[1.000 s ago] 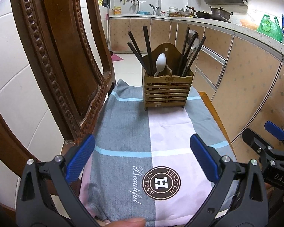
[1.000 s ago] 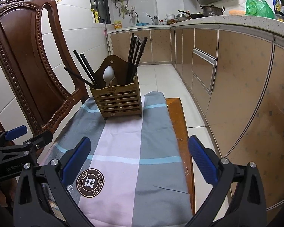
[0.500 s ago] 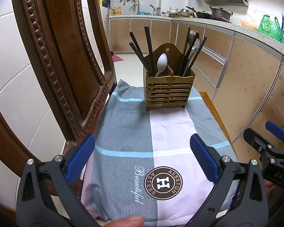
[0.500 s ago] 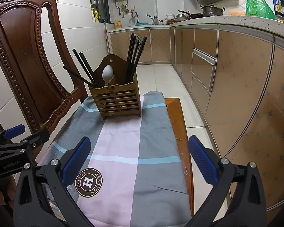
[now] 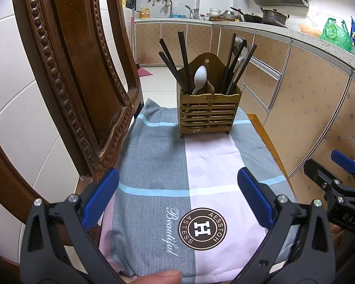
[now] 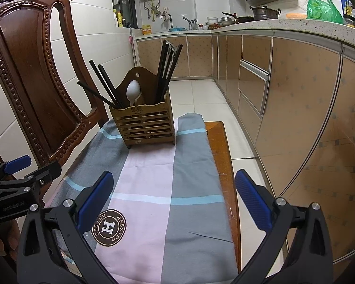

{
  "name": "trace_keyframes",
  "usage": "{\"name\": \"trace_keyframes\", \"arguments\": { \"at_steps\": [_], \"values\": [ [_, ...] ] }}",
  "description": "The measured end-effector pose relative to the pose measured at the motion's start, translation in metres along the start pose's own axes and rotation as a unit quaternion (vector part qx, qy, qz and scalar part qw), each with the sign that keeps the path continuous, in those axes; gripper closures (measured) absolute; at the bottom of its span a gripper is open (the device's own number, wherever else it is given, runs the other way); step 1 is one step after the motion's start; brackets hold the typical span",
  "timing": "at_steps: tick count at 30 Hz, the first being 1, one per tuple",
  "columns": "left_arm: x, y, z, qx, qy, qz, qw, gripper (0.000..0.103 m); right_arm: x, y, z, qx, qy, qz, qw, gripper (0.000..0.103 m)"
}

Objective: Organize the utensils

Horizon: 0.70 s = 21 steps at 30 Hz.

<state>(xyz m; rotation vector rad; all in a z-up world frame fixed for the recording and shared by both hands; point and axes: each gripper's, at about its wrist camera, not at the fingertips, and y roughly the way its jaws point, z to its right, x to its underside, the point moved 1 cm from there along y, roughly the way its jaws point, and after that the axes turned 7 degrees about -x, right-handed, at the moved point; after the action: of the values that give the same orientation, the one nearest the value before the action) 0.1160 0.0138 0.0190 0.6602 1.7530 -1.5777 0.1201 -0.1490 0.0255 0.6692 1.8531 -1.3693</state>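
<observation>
I see chopsticks (image 5: 185, 67) and spoon (image 5: 199, 77) already standing in the wooden holder (image 5: 208, 116); cloth (image 5: 153, 165) bare. Both my grippers, left (image 5: 177, 198) and right (image 6: 174, 196), gape wide, empty. Little seems left.

One holder (image 5: 208, 113), one spoon (image 5: 199, 77), perhaps seven chopsticks (image 5: 184, 59).

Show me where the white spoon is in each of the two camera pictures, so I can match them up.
Left wrist view: the white spoon stands bowl-up in the wooden utensil holder, just above the picture's centre.
Right wrist view: the white spoon is left of centre, in the same wooden utensil holder, in front of its arched back.
Shared landmark: the round brown logo on the cloth.
</observation>
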Motion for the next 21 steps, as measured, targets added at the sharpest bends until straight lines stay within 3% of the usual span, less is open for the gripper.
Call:
{"name": "trace_keyframes", "arguments": {
  "at_steps": [21],
  "values": [
    [-0.0007, 0.0023, -0.0020, -0.005, 0.000, -0.001, 1.0000, 0.004, 0.0012, 0.0009, 0.0041, 0.002, 0.002, -0.002, 1.000, 0.003]
  ]
}}
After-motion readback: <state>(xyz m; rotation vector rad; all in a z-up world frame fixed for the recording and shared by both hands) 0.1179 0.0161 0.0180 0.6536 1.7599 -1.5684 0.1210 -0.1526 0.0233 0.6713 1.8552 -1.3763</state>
